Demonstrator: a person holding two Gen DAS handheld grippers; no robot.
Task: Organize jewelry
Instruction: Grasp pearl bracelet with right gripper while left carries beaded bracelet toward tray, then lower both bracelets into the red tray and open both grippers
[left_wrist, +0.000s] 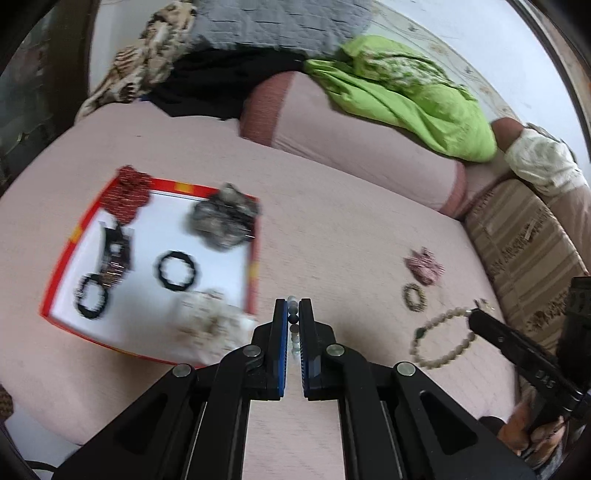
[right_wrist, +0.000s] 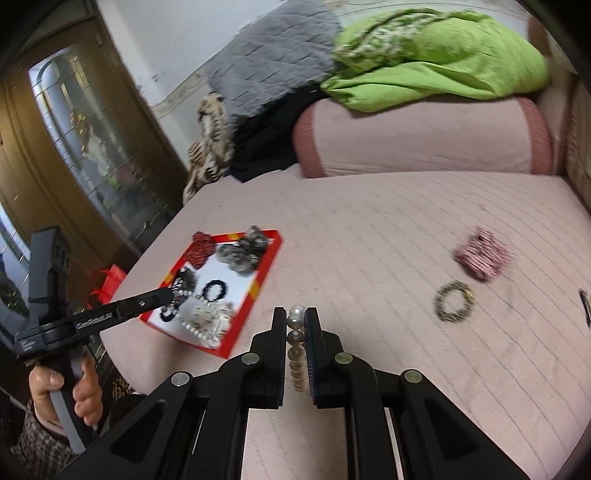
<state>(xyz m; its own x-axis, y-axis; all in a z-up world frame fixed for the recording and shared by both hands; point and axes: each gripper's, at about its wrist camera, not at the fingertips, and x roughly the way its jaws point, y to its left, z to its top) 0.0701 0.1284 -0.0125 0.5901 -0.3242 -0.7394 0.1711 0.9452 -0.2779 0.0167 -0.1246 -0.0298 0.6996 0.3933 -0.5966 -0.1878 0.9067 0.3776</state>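
Note:
My left gripper is shut on a bead bracelet of pale and dark beads, just right of the red-rimmed tray. In the right wrist view the left gripper hangs over the tray with white beads dangling from it. My right gripper is shut on a pearl bracelet; in the left wrist view it holds that beige bead ring above the bed. The tray holds black bracelets, scrunchies and a hair clip.
A pink scrunchie and a small olive bead bracelet lie on the pink bedspread, right of the tray. A bolster pillow, a green cloth and a grey quilt lie behind. A wooden door stands left.

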